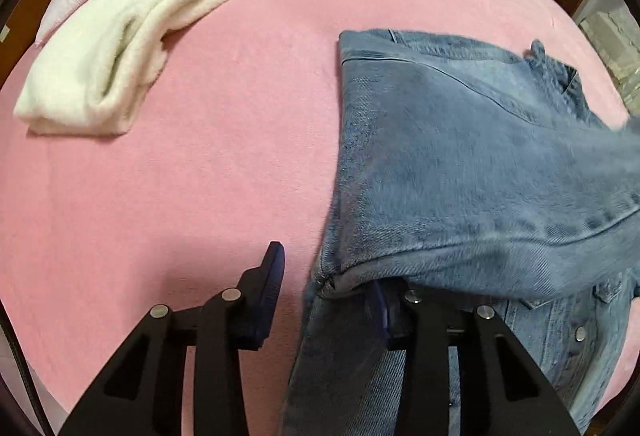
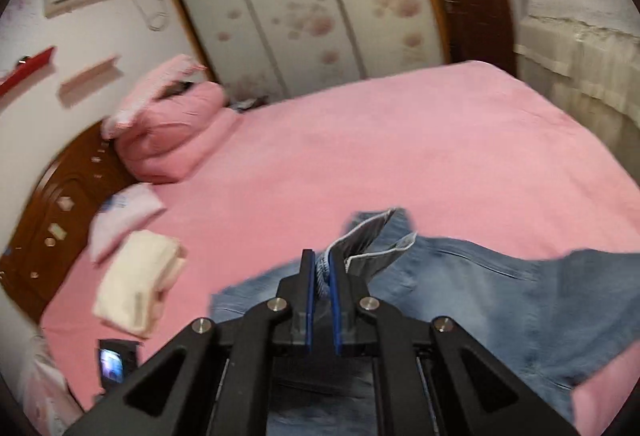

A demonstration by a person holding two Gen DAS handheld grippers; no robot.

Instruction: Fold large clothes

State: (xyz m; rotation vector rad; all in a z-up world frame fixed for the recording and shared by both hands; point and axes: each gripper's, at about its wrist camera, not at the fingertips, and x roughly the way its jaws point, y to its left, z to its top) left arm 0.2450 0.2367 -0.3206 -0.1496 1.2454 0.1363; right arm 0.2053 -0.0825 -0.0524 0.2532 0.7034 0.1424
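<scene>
A blue denim jacket (image 1: 460, 164) lies partly folded on the pink bed (image 1: 200, 176), right of centre in the left wrist view. My left gripper (image 1: 328, 272) is open; its left finger (image 1: 272, 276) is bare over the sheet, and denim drapes over its right finger. In the right wrist view my right gripper (image 2: 322, 268) is shut on a bunched edge of the jacket (image 2: 500, 300) and holds it lifted above the bed (image 2: 360, 156). The pinched hem (image 2: 368, 240) sticks up past the fingertips.
A folded cream sweater (image 1: 120, 48) lies at the left, also in the right wrist view (image 2: 136, 280). Pink pillows (image 2: 168, 124) and a wooden headboard (image 2: 52, 204) are at the far left. A wardrobe (image 2: 300, 4) stands behind the bed.
</scene>
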